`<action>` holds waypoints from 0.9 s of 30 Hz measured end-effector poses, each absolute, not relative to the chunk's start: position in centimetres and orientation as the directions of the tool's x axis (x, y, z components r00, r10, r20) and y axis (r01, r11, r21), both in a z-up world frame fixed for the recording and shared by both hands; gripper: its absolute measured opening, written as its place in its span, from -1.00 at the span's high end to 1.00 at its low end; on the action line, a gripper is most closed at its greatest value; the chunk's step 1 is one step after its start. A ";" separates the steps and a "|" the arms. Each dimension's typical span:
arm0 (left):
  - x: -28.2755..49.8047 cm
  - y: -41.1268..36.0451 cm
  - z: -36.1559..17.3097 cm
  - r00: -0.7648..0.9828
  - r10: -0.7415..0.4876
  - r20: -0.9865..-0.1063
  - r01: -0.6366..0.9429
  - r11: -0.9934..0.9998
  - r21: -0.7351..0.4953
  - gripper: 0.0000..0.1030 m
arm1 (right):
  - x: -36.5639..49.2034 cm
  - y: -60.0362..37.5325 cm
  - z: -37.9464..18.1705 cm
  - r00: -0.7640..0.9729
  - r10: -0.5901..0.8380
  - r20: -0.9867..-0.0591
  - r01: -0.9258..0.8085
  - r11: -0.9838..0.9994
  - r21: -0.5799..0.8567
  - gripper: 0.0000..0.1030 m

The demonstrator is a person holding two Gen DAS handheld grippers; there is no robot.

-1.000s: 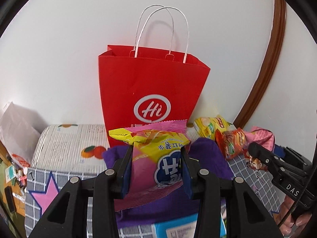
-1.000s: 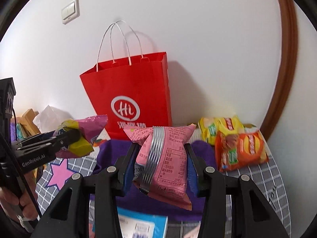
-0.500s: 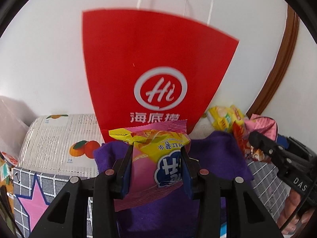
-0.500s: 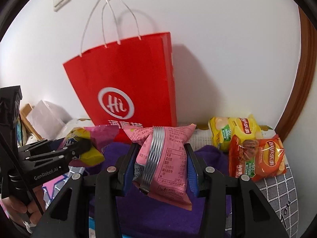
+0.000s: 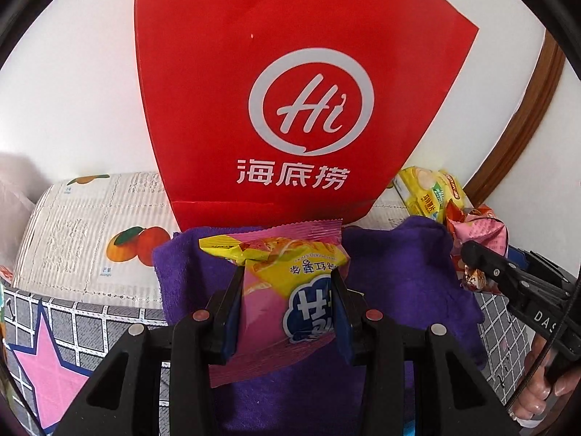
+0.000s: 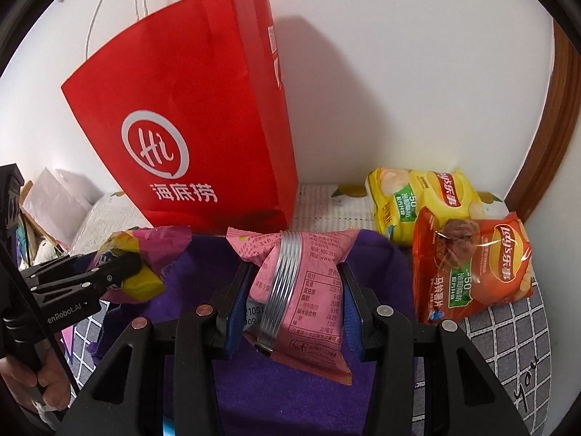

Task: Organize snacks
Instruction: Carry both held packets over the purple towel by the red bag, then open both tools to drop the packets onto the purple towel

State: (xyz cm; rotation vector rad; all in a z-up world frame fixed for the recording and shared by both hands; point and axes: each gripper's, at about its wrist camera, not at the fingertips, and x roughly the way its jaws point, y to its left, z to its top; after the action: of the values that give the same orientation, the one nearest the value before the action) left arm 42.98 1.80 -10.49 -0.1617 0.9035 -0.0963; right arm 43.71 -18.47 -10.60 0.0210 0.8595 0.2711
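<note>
Red paper filled much of both views: a tall shopping bag (image 5: 301, 109) with a white "Hi" logo stood upright against the white wall, its base at the back edge of a purple cloth (image 5: 399, 283).

The left tongs (image 5: 287, 298) were clamped on a pink and yellow snack packet (image 5: 287, 290), the blue pads pressing its two sides so that the wrapper bulged between them, held above the purple cloth and just in front of the bag's base. The right tongs (image 6: 294, 301) were likewise closed on a pink snack packet (image 6: 308, 290) with a silver seam running down its back and printed nutrition text facing the camera, also held over the cloth. In the right wrist view the left tongs and their packet sat off to the left, beside the bag's lower corner.

To the right, a yellow crisp bag (image 6: 421, 200) leaned near the wall, and an orange crisp bag (image 6: 472, 265) lay partly over its front, both on the grey checked covering (image 6: 508, 334) of the surface. A pale printed mat with fruit pictures (image 5: 101, 239) lay left of the cloth.
</note>
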 end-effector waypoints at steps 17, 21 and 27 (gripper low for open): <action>44.0 1.2 -12.5 0.571 -0.149 -0.807 0.007 0.984 -0.177 0.23 | 44.7 -18.0 -12.7 0.550 0.191 -0.813 -0.227 0.971 0.075 0.12; 44.2 1.1 -12.8 0.562 -0.147 -0.814 0.002 0.984 -0.177 0.23 | 44.9 -18.0 -13.1 0.537 0.187 -0.823 -0.225 0.972 0.075 0.12; 44.5 0.8 -13.4 0.546 -0.142 -0.826 0.000 0.986 -0.169 0.23 | 45.1 -17.8 -13.5 0.529 0.180 -0.830 -0.223 0.972 0.069 0.12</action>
State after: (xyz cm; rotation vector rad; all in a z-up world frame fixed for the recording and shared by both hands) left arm 44.46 0.81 -13.44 -0.1556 0.9911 -0.0848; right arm 45.07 -17.85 -13.50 -0.0474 0.9849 0.2408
